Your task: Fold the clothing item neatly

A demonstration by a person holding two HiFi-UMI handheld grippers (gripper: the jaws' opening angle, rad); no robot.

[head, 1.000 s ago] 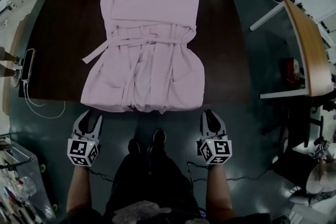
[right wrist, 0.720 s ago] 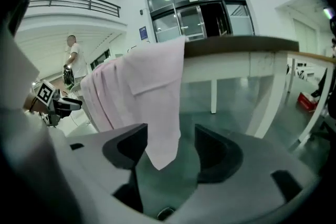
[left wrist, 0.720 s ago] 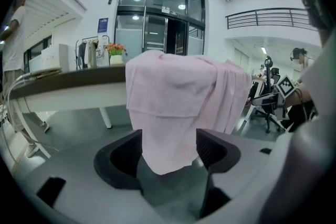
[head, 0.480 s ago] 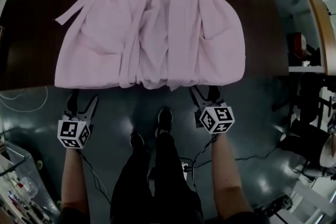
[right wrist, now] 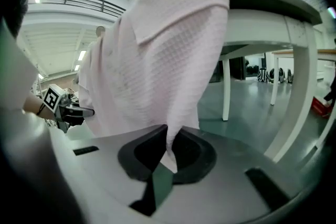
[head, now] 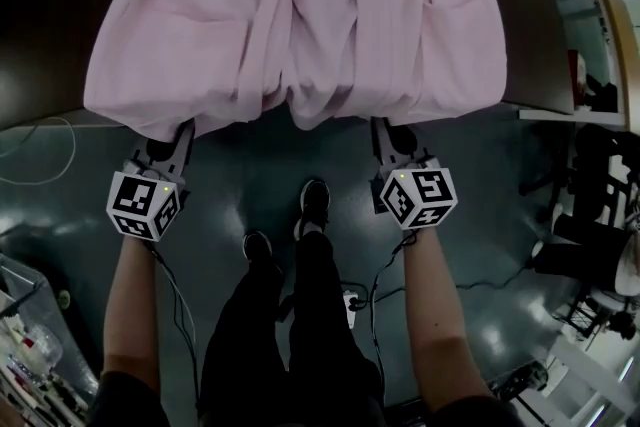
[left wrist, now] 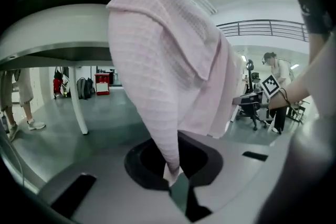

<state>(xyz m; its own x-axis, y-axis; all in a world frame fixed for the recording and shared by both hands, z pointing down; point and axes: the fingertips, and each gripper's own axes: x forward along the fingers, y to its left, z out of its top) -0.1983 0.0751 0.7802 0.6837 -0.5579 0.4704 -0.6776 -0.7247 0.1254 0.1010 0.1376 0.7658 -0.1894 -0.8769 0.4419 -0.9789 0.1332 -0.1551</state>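
Pink robe, soft and light, is seen in the head view draped off the table, just above left claw and right claw. Left gripper view: a hem corner is pinched tight. Right gripper view: jaws are closing on the other corner.

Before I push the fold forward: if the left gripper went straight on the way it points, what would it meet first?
The left gripper meets the pink robe: its closing jaws pinch the hanging hem. Just behind, probably the dark table edge; depth is unclear.
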